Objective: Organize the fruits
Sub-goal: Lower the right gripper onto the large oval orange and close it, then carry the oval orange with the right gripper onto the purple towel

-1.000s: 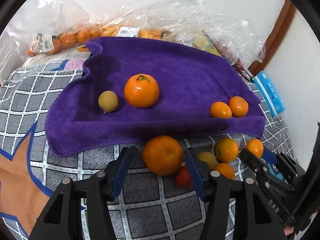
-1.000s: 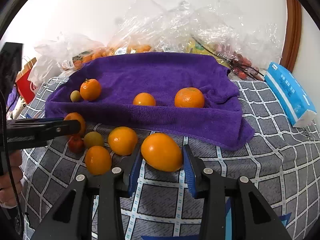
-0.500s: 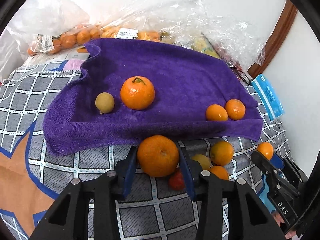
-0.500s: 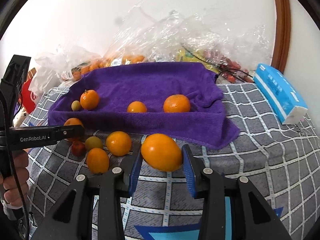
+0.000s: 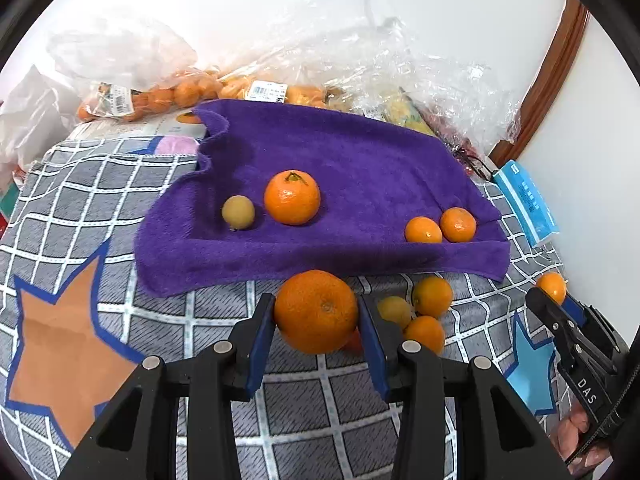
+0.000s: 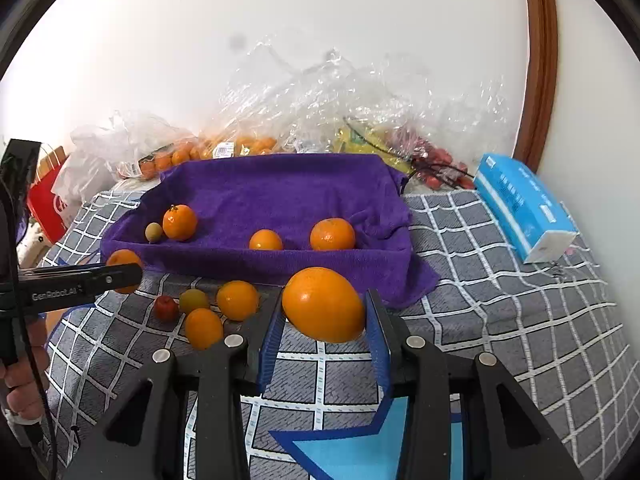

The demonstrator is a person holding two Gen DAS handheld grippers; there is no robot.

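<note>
My left gripper [image 5: 316, 316] is shut on a large mandarin [image 5: 316, 310], held above the checked cloth just in front of the purple towel [image 5: 340, 160]. My right gripper [image 6: 324, 312] is shut on an oval orange [image 6: 323, 304], also lifted in front of the towel [image 6: 280, 192]. On the towel lie a stemmed mandarin [image 5: 292, 197], a small yellow-green fruit [image 5: 238, 212] and two small oranges [image 5: 423, 230]. Several loose fruits [image 6: 237, 300] and a small red one [image 6: 166, 308] lie on the cloth between the grippers.
Clear plastic bags of oranges [image 5: 160, 96] and other produce [image 6: 360, 136] are piled against the wall behind the towel. A blue tissue pack [image 6: 524, 204] lies at the right. A red bag [image 6: 48, 204] stands at the far left. The checked cloth [image 6: 500, 300] covers the surface.
My left gripper closed on the large mandarin and lifted it. My right gripper rose with the oval orange; both views now look from higher up.
</note>
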